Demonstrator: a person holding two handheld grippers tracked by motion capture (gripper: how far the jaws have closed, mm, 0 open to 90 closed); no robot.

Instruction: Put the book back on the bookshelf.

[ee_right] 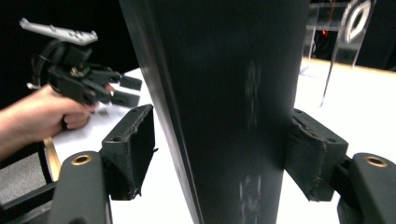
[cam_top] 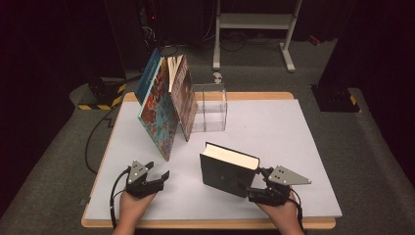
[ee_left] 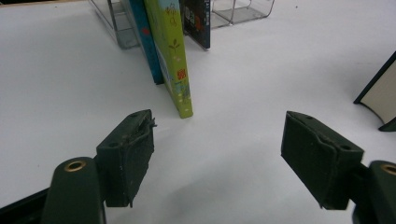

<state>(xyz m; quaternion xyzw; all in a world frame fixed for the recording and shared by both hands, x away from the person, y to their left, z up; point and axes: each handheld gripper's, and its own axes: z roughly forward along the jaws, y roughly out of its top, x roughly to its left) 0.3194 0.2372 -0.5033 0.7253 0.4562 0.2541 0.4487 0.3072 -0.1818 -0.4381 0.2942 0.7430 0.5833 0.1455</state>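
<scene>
A thick black book [cam_top: 222, 171] stands upright on the white mat [cam_top: 274, 127], pale page edge facing up. My right gripper [cam_top: 254, 182] straddles its near end. In the right gripper view the book's dark spine [ee_right: 224, 93] sits between the jaws of the right gripper [ee_right: 219, 144]; the left pad [ee_right: 135, 149] stands a little off it, so the gripper is open. My left gripper [cam_top: 159, 171] hovers over the mat at the front left, open and empty [ee_left: 217, 144]. It also appears in the right gripper view [ee_right: 126, 91], held in a hand.
Several colourful books [cam_top: 159, 112] lean together against a clear acrylic holder [cam_top: 210, 105] at the back of the mat; a green one [ee_left: 175, 56] is nearest the left gripper. A black cable [cam_top: 90, 142] trails off the table's left. A white metal frame [cam_top: 254, 22] stands behind.
</scene>
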